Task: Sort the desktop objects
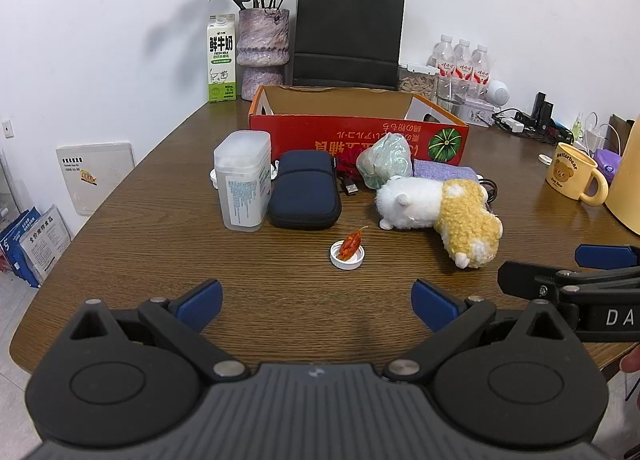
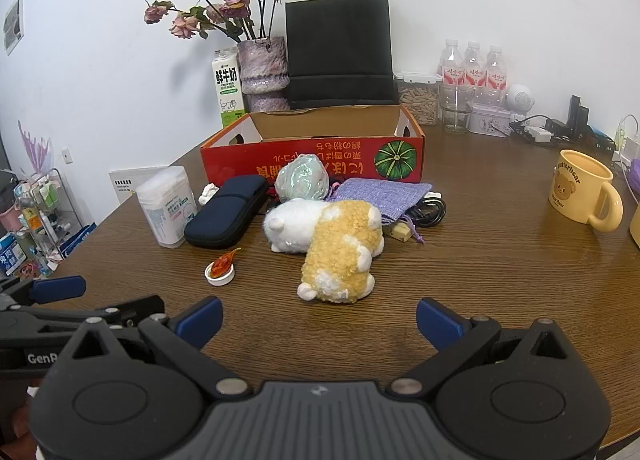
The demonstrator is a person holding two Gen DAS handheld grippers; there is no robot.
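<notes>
The plush toy lies in front of the red box, with the pouch to its left. Both the left gripper and the right gripper hover spread wide, empty. Sorting seems unstarted; next comes closing on one item.

The room is bright, with soft, even light. The table shines a little near the yellow mug. The flowers throw a faint gray shadow on the white wall. Both pictures bend at the edges, and the corners go dark. Everything looks sharp.
</notes>
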